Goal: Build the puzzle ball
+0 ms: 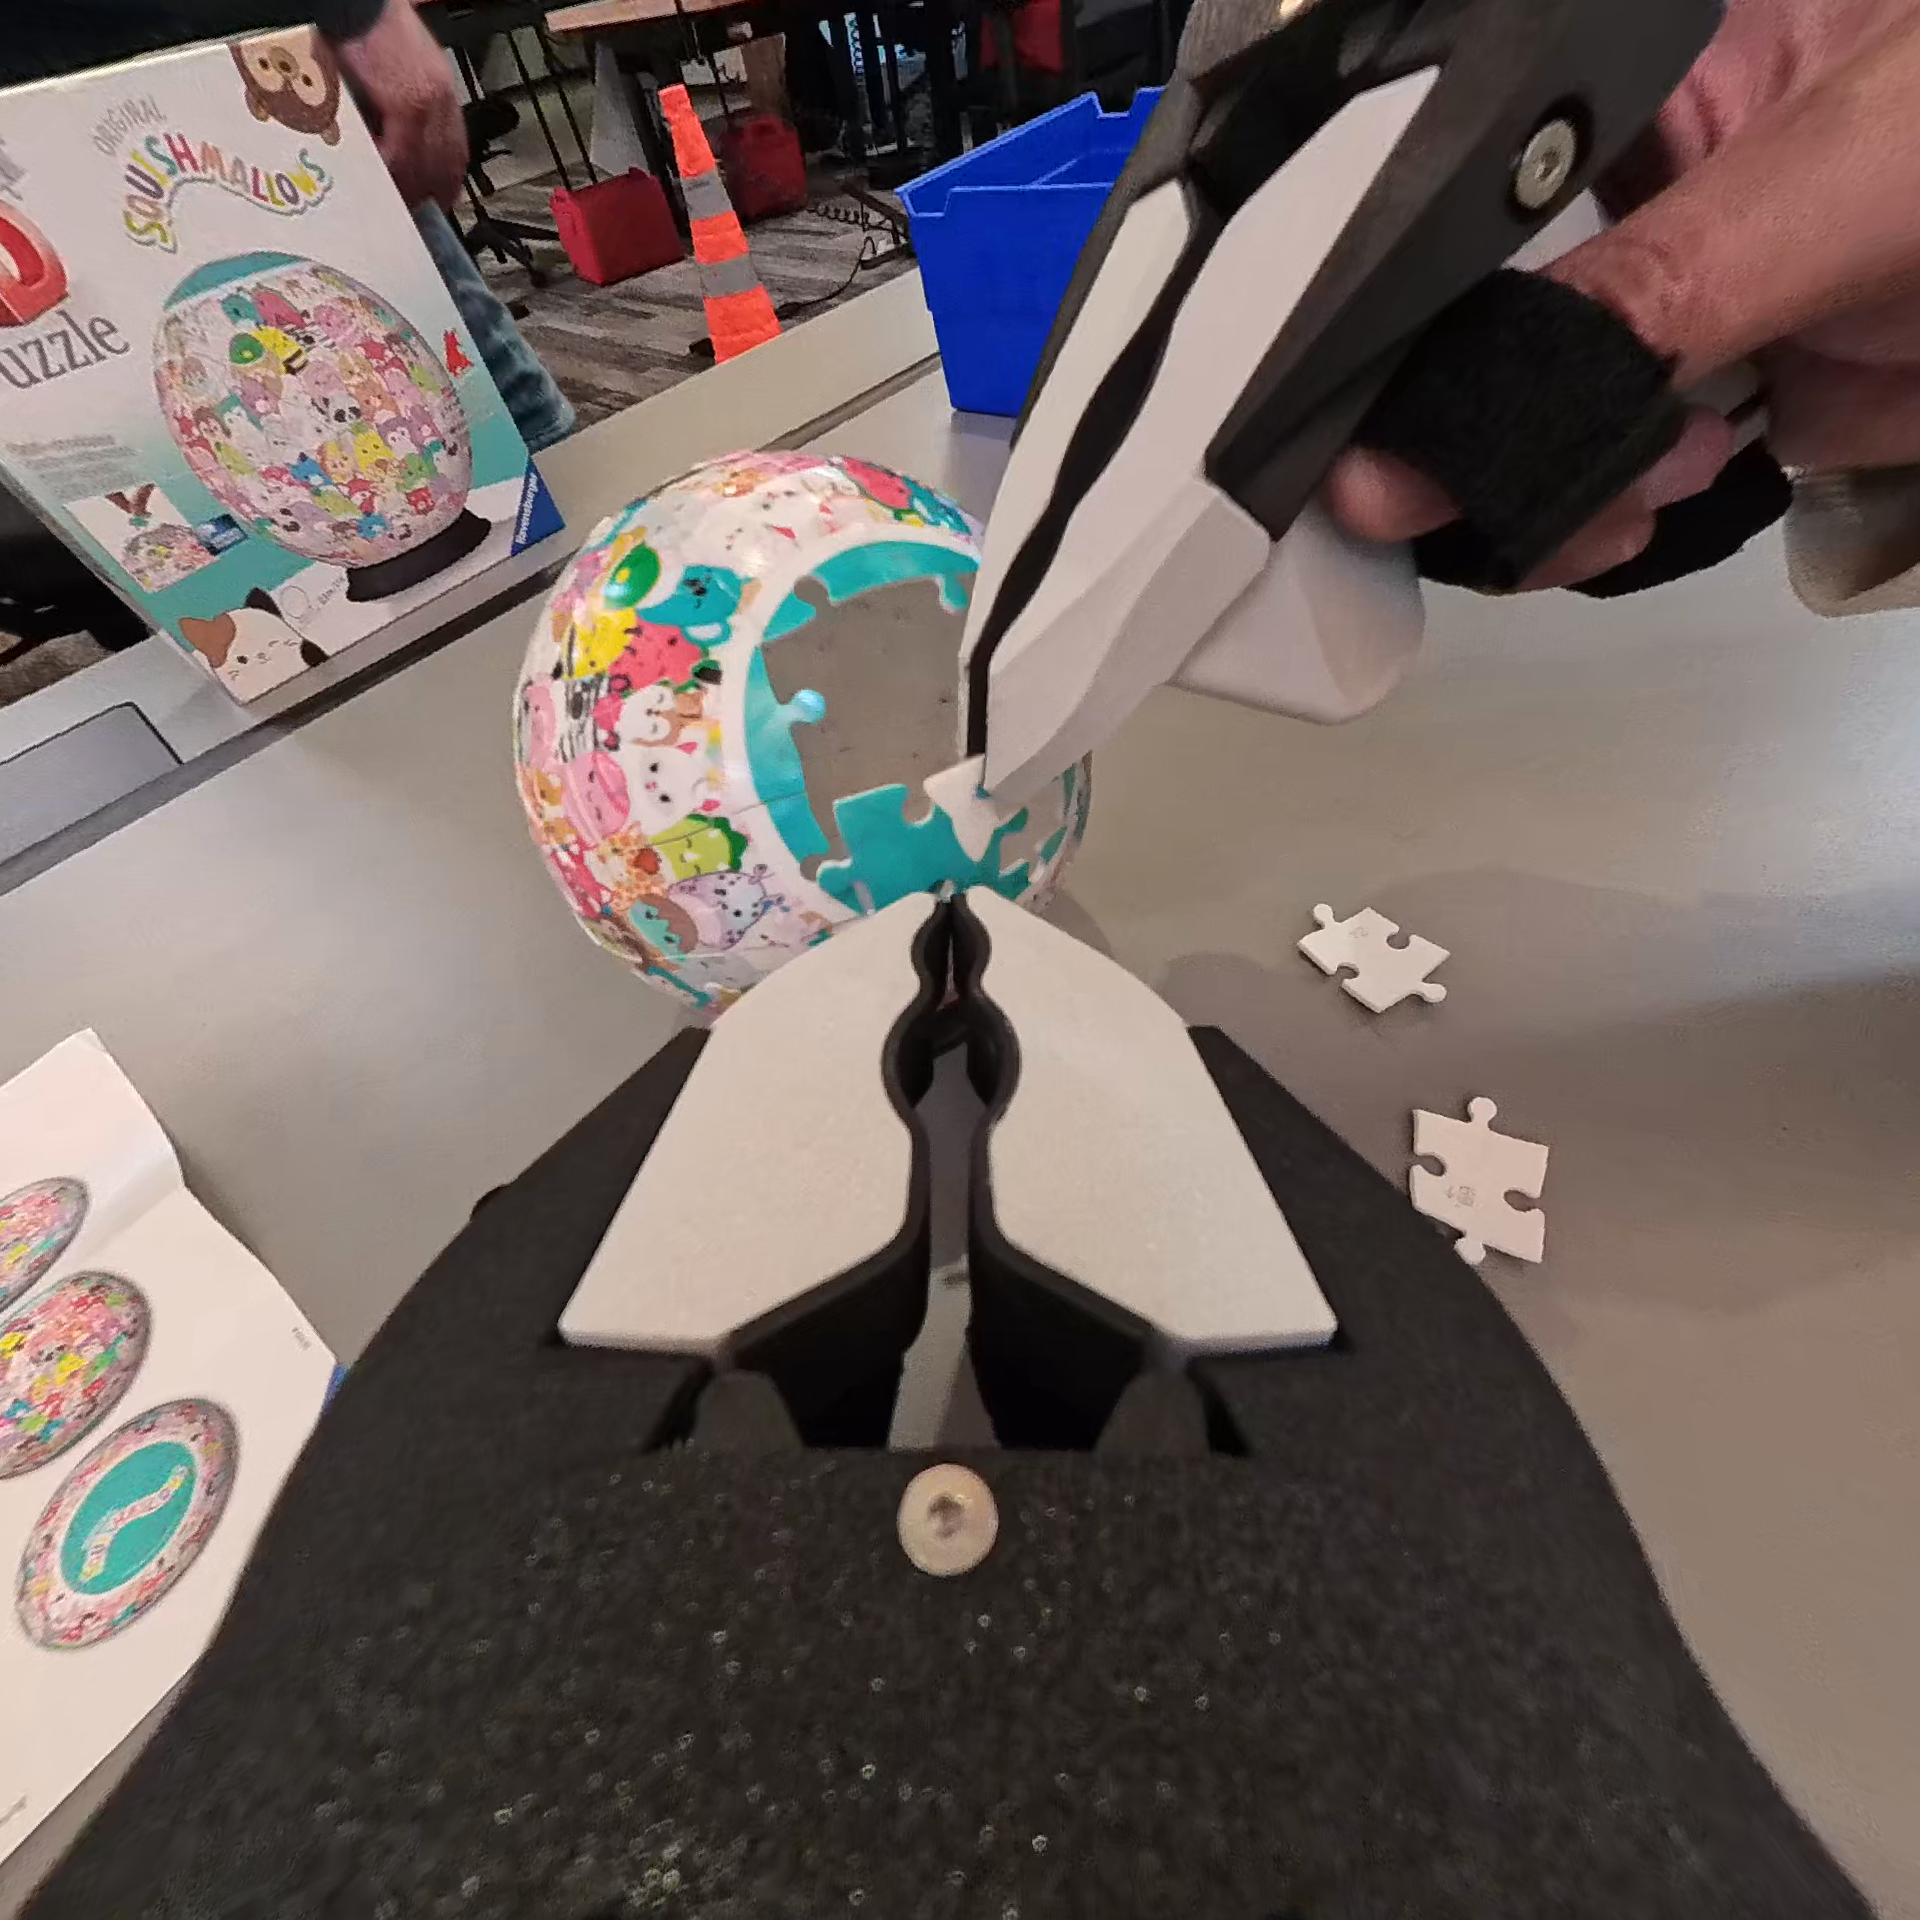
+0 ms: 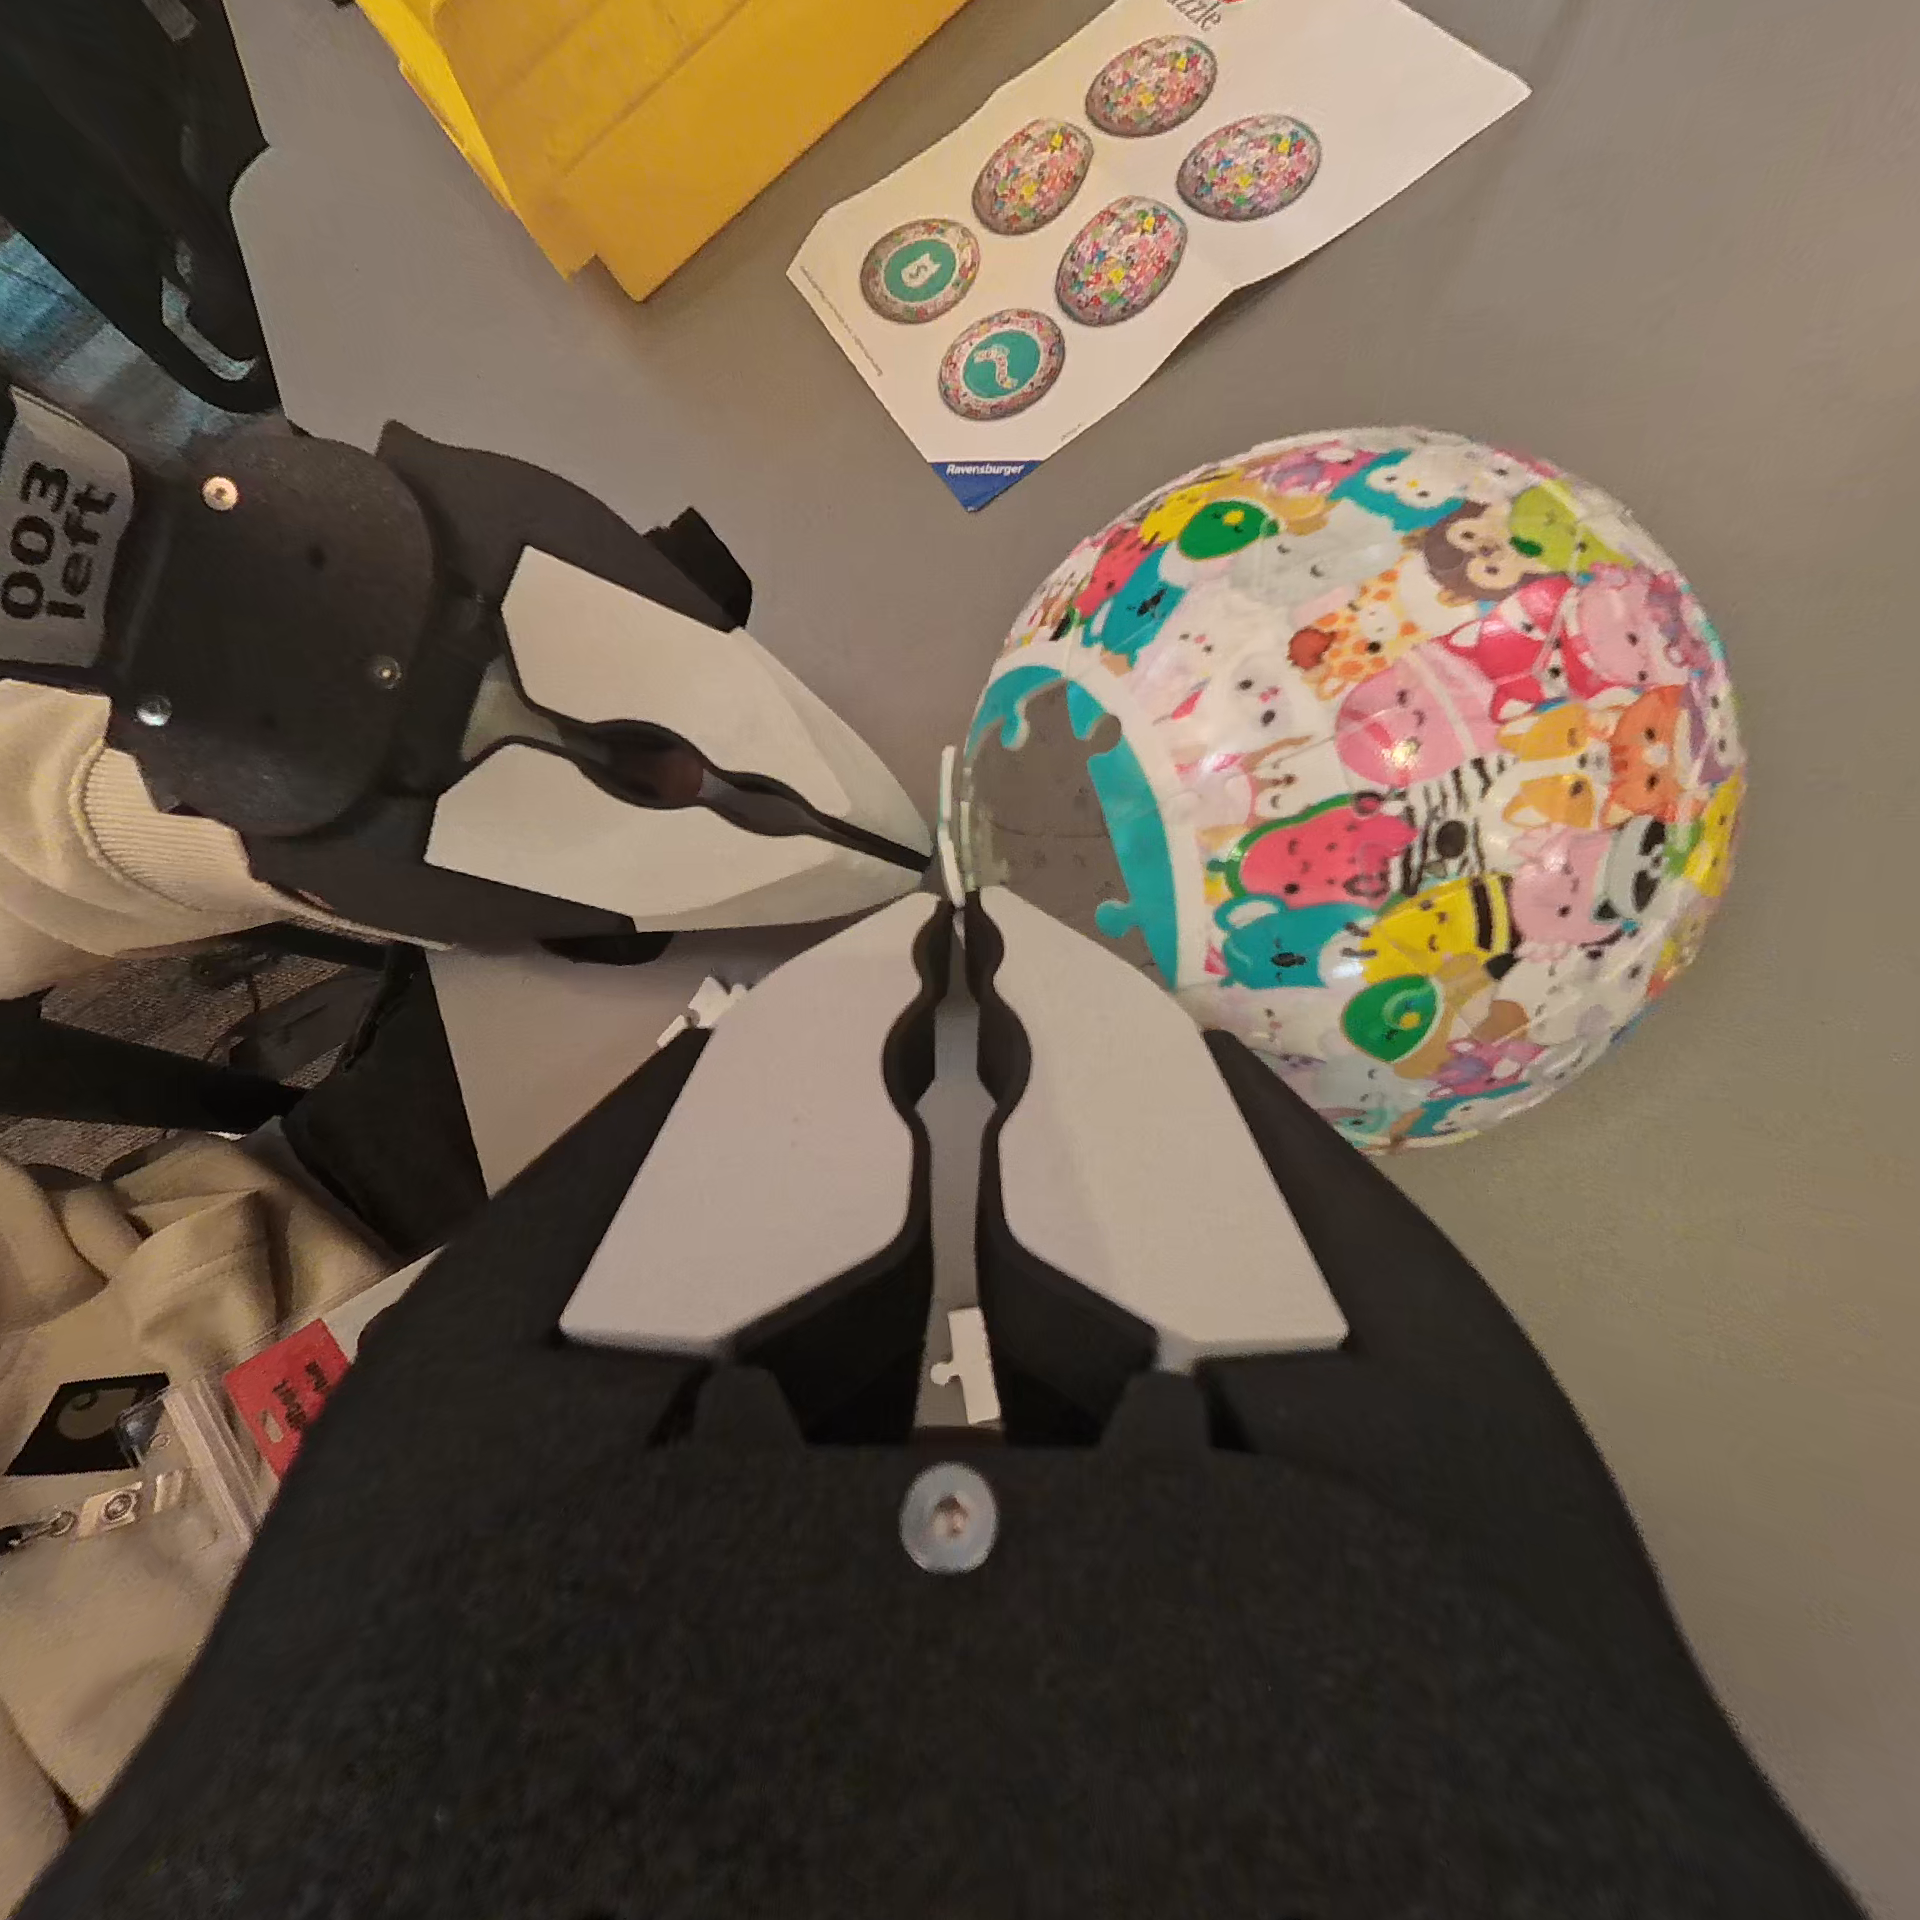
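The colourful puzzle ball (image 1: 665, 727) lies on the grey table (image 1: 1558, 831), with an open hole (image 1: 862, 686) ringed in teal. It also shows in the right wrist view (image 2: 1455, 779), hole (image 2: 1039, 810) facing left. My right gripper (image 1: 982, 784) reaches down from the upper right and is shut on a teal puzzle piece (image 1: 894, 842) at the hole's lower edge. In its own view the right gripper (image 2: 956, 904) holds that piece (image 2: 951, 821) edge-on. My left gripper (image 1: 948, 904) is shut, tips against the ball just below the piece; it also shows in the right wrist view (image 2: 925, 857).
Two loose white pieces (image 1: 1371, 956) (image 1: 1481, 1179) lie face down to the right. The puzzle box (image 1: 260, 364) stands at the back left, a blue bin (image 1: 1008, 239) behind the ball. An instruction sheet (image 2: 1143, 229) and a yellow folder (image 2: 644, 114) lie nearby. Both grippers' tips are close together, under 4 cm apart. My left gripper's tips are some 30 centimetres from the yellow folder (image 2: 644, 114).
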A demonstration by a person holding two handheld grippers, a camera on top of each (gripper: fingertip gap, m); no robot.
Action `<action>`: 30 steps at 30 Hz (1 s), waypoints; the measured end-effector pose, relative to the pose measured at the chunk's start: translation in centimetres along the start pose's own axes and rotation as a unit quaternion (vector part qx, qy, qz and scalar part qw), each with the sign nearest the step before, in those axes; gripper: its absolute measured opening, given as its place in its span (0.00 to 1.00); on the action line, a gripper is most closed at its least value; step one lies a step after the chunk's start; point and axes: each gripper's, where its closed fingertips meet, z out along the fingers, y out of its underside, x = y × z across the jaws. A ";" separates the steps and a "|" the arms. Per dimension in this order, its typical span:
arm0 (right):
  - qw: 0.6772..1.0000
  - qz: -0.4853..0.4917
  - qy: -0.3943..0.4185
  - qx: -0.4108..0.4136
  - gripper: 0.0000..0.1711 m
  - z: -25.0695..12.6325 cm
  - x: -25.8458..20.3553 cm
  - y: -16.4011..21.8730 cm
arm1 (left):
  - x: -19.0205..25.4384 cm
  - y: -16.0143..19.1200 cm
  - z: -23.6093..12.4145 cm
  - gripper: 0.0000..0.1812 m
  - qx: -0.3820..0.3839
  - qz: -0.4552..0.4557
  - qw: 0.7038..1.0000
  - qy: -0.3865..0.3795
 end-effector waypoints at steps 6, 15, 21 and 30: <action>1.000 0.005 -0.003 0.005 0.01 -0.1 0.1 -0.1 | -0.3 -0.1 0.0 0.00 0.001 -0.007 1.000 -0.001; 1.000 0.004 0.002 0.011 0.01 -0.1 0.4 -0.2 | -0.6 -0.1 0.2 0.00 0.000 -0.010 1.000 -0.007; 1.000 -0.010 0.019 0.016 0.02 -0.1 0.8 -0.3 | -0.8 -0.6 0.2 0.00 0.005 -0.007 1.000 -0.014; 0.997 -0.037 0.056 0.022 0.02 -0.1 1.4 -0.4 | -0.9 -0.4 0.6 0.00 0.001 -0.005 1.000 -0.017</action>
